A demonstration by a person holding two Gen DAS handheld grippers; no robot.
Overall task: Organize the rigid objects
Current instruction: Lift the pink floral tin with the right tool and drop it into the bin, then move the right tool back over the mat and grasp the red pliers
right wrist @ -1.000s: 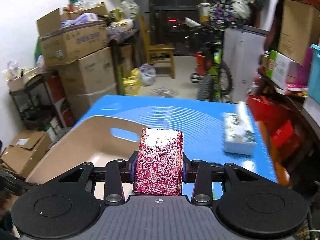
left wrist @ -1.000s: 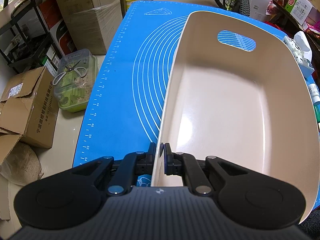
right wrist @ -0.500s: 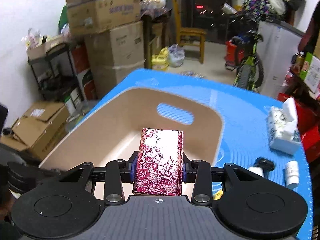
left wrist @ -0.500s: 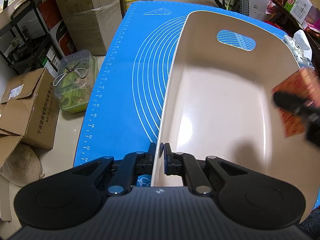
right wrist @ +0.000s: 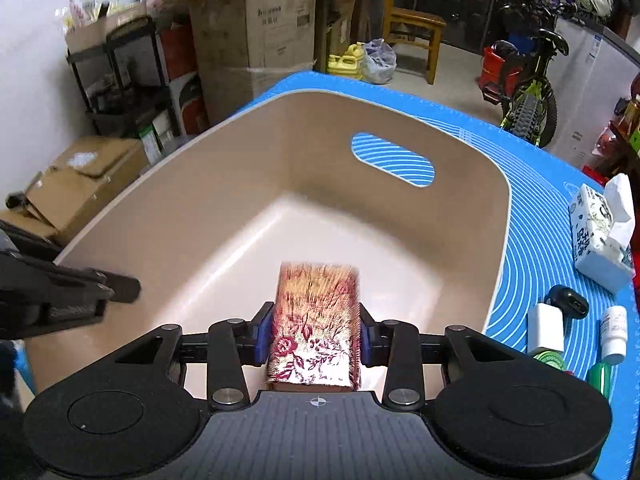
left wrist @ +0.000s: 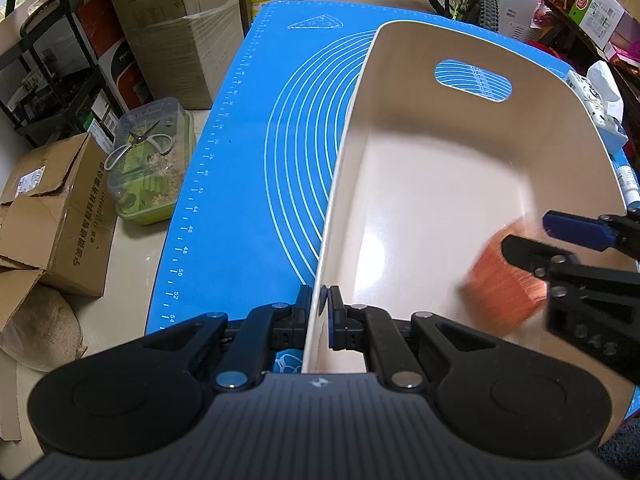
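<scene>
A beige plastic bin (left wrist: 440, 184) (right wrist: 240, 200) with a handle slot stands on the blue mat (left wrist: 248, 160). My left gripper (left wrist: 320, 300) is shut on the bin's near left wall; one of its fingers (right wrist: 120, 285) shows at the left of the right wrist view. My right gripper (right wrist: 316, 332) (left wrist: 536, 238) hangs over the bin's near right part, its jaws opening. The red floral box (right wrist: 316, 308) (left wrist: 500, 280) is between the pads, motion-blurred and slipping down toward the bin floor, with small gaps at both pads.
Right of the bin on the mat lie a tissue pack (right wrist: 600, 240), a white charger (right wrist: 546, 330), a small black item (right wrist: 568, 302) and a white bottle (right wrist: 616, 328). Left of the table, on the floor, are a clear container with scissors (left wrist: 148, 160) and cardboard boxes (left wrist: 52, 216).
My right gripper carried the floral box over the bin and down into it, and its pads have now parted from the box. The left gripper kept its hold on the bin wall.
</scene>
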